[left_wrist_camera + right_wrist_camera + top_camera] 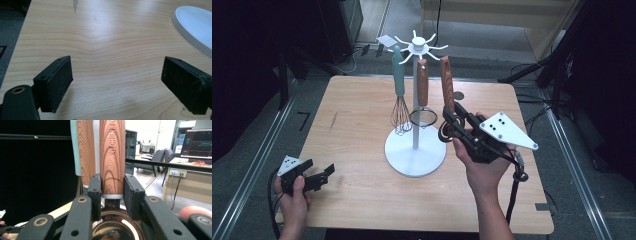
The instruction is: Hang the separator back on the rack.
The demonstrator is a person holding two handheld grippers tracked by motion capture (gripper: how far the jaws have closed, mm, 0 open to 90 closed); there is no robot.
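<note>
The right hand-held gripper (451, 124) is clamped on the lower end of a wood-handled steel utensil (112, 157), which hangs upright beside the white hook stand (415, 150). The left hand-held gripper (323, 176) rests low over the pale wooden bench (105, 45), jaws wide, well apart from it.

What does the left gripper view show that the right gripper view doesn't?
Left gripper view: the open left tool over the bare table, beside the white stand base.

Right gripper view: the right tool shut on a wooden handle, with a second wooden handle and a teal handle behind.

Shared: each looks along its own black pads.
</note>
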